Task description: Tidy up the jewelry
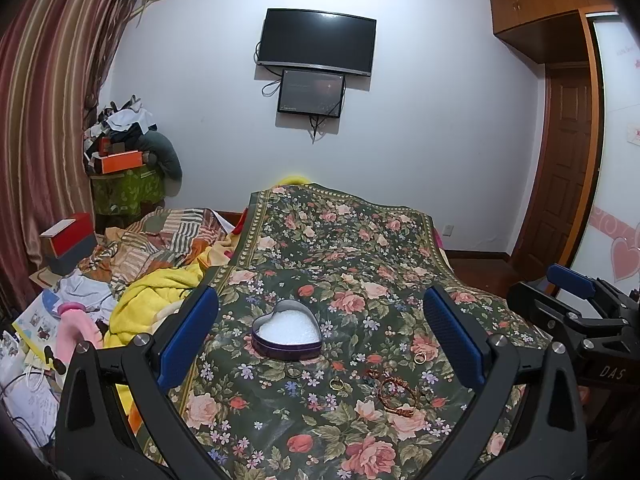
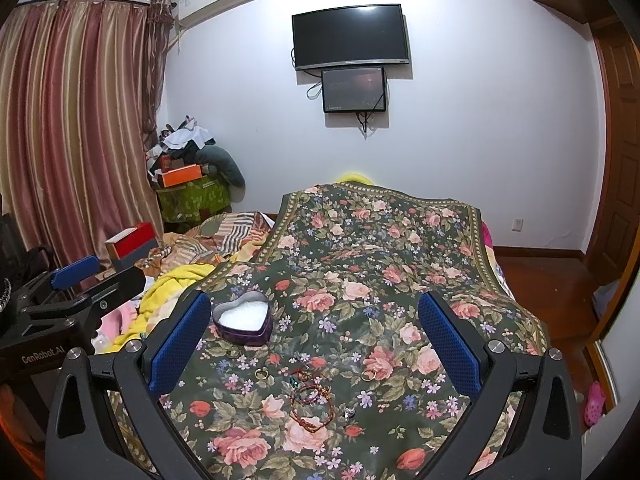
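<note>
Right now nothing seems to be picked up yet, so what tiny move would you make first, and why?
Probably lower the right gripper toward the reddish woven bracelet lying just below its open fingers. The heart-shaped tin sits open and holds only its white lining, the gold rings and the bracelet lie loose on the floral cloth, and both grippers are open, holding nothing.

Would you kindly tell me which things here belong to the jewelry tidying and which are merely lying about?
For the job:
heart-shaped tin
gold ring
second ring
braided bracelet

Lying about:
yellow blanket
red box
orange box
television
</note>
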The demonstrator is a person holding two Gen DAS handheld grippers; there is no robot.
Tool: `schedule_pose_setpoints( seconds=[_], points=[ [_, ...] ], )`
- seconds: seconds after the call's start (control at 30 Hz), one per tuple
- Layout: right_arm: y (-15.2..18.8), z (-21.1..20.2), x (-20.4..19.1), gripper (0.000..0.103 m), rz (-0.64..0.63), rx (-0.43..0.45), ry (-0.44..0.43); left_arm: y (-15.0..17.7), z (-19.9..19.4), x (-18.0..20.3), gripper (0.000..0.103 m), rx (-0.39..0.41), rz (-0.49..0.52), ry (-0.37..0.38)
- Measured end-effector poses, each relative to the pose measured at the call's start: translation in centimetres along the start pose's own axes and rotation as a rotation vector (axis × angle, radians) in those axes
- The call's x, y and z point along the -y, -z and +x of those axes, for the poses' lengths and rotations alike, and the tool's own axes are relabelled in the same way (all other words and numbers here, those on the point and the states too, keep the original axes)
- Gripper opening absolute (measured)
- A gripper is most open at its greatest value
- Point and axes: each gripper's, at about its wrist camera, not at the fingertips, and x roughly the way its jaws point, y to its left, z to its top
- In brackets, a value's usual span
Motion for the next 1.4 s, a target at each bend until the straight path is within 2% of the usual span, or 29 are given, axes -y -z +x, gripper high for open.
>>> schedule_pose_setpoints(
  seconds=[0.33,0.6,0.8,0.97,1.13,1.4],
  points=[
    [2.1,2.4,1.5,0.103,-0.015,-0.082,0.043,0.9,2.2,-0.2,0.103,-0.072,0.003,0.004],
    [4.7,4.6,4.3,0.103,0.016,-0.217,0.089,2.9,5.7,0.2,0.103,-0.182,0.056,-0.013],
    [6.6,6.2,5.7,0.103,0.021,-0.315,0.117,5.5,8.8,0.8,0.103,-0.313,0.113,0.000],
    [8.1,7.3,6.0,0.102,0.018,-0.383,0.102,7.9,11.1,1.1,0.103,-0.425,0.132,0.028],
    [9.6,8.4,5.6,0.081,0.011,-0.451,0.044,9.6,12.3,1.3,0.102,-0.495,0.132,0.057],
    [11.4,10.1,5.1,0.052,0.011,-0.535,-0.023,11.4,14.0,0.8,0.085,-0.575,0.114,0.083]
  ],
)
